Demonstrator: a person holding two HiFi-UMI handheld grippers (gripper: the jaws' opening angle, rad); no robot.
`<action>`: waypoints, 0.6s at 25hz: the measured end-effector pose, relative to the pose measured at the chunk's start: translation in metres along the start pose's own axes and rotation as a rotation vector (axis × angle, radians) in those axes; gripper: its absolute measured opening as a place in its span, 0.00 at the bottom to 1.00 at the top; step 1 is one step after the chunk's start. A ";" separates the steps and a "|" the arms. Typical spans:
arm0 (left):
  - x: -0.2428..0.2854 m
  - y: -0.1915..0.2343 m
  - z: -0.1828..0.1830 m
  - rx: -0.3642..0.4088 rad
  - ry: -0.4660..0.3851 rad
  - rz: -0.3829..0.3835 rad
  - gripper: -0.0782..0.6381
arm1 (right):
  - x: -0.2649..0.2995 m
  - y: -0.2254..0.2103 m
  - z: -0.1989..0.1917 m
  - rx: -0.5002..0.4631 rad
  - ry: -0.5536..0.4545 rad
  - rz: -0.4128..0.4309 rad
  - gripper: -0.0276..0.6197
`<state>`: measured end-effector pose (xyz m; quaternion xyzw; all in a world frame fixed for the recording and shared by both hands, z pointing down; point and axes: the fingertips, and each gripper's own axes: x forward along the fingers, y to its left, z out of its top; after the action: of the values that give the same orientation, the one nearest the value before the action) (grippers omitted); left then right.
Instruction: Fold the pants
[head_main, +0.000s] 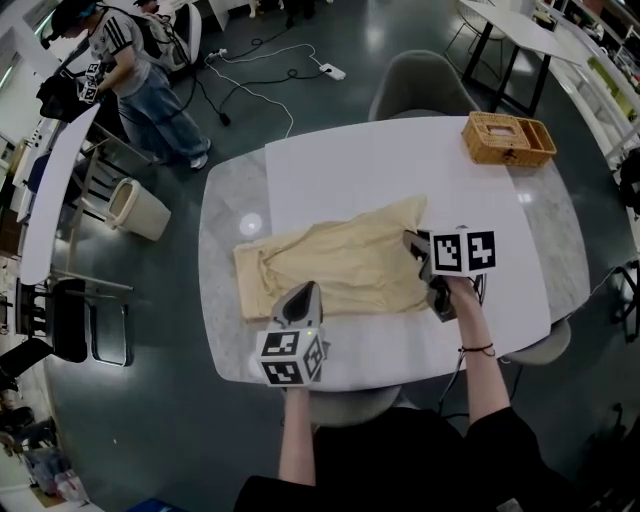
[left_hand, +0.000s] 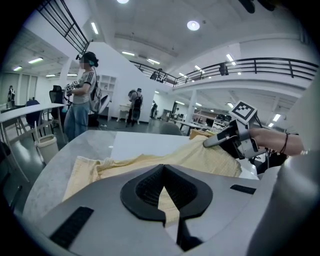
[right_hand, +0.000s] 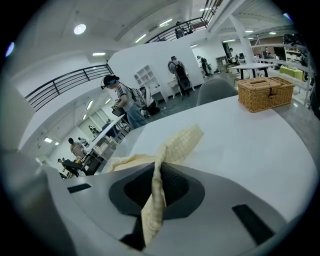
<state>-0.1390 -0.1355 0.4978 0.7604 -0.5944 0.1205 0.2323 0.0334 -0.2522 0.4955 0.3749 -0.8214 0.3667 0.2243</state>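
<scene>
In the head view, the left gripper (head_main: 306, 292) covers the near edge of the pants (head_main: 340, 262), and the right gripper (head_main: 412, 243) hides their right end from me. In the left gripper view, its own body blocks the nearest cloth. The table (head_main: 400, 160) hides the seat of the far chair (head_main: 420, 85). The distant people (right_hand: 75, 147) in the right gripper view are too small for me to make out.

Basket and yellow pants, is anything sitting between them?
Nothing. In the head view, only bare white tabletop lies between the basket and the pants.
</scene>
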 end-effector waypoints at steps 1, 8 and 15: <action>-0.003 0.004 0.000 -0.003 -0.003 -0.002 0.13 | 0.000 0.006 0.001 0.001 0.000 -0.001 0.09; -0.030 0.037 -0.003 -0.024 -0.023 -0.019 0.13 | 0.006 0.058 0.008 -0.026 -0.006 -0.008 0.09; -0.051 0.063 -0.007 -0.041 -0.033 -0.033 0.13 | 0.015 0.102 0.012 -0.048 -0.008 -0.020 0.09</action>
<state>-0.2126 -0.1005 0.4941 0.7672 -0.5876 0.0921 0.2401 -0.0568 -0.2224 0.4535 0.3790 -0.8272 0.3429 0.2336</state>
